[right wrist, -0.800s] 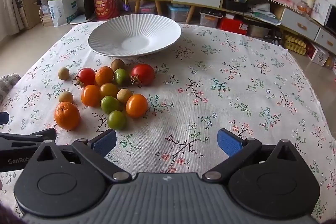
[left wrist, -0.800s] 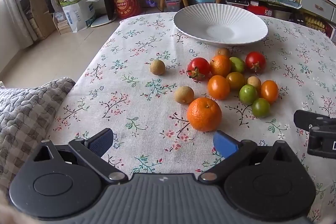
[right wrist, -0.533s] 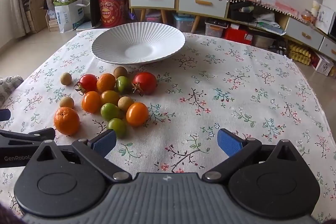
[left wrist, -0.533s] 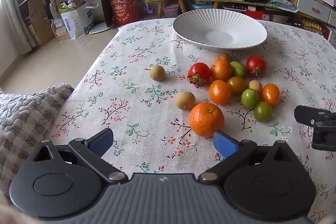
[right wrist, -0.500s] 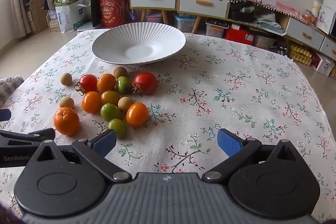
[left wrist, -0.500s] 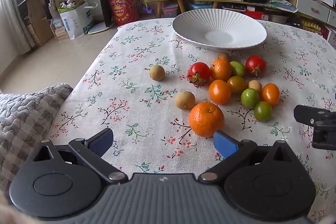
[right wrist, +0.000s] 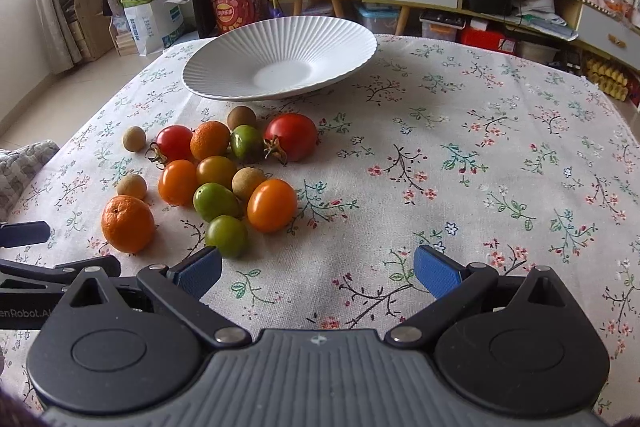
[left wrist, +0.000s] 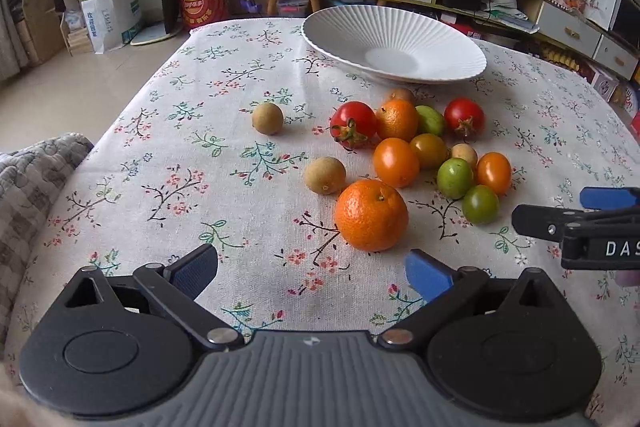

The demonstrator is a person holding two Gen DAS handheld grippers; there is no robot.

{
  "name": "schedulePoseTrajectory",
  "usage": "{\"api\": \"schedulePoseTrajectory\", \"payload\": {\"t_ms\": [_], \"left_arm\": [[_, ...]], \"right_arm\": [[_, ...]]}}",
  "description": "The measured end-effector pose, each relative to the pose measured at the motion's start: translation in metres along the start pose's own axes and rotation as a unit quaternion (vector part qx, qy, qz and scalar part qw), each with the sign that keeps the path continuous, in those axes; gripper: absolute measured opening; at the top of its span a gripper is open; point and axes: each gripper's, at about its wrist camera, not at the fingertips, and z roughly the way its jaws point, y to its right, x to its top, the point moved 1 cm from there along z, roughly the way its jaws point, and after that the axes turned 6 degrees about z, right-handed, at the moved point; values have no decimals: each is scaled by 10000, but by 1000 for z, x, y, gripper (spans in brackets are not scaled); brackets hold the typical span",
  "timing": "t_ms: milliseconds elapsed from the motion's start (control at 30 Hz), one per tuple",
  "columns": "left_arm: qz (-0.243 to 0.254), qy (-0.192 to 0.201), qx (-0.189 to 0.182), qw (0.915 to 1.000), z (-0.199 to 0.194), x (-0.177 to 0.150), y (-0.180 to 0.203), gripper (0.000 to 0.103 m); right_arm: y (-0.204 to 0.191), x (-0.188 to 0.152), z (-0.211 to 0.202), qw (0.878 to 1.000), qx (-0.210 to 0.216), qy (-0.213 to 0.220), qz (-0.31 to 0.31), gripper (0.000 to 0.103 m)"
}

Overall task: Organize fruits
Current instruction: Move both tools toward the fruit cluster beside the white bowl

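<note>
Both grippers hover over the floral cloth with jaws spread wide, holding nothing — the left gripper just near of the big orange, the right gripper beside a green tomato. The fruits cluster near of the white plate, none on it.

ahead: bare cloth | left: fruit cluster blocks

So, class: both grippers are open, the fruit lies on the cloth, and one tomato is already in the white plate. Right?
Not quite: the plate holds nothing, as the right wrist view shows. Both red tomatoes lie on the cloth with the rest. Left gripper and right gripper are open.
</note>
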Motion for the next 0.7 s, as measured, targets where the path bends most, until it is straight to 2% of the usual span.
{"api": "schedulePoseTrajectory", "payload": {"t_ms": [167, 267, 500, 700], "left_arm": [[-127, 159, -391, 9990, 6, -1, -1, 80], [-196, 105, -546, 9983, 9, -2, 0, 75], [-105, -16, -557, 9984, 11, 1, 2, 63], [12, 81, -544, 9985, 14, 3, 6, 54]], "right_arm": [[2, 5, 5, 9999, 135, 11, -22, 85], [7, 9, 9, 9998, 182, 56, 59, 75], [8, 13, 14, 9983, 526, 101, 238, 61], [12, 16, 18, 9959, 760, 67, 482, 53]]}}
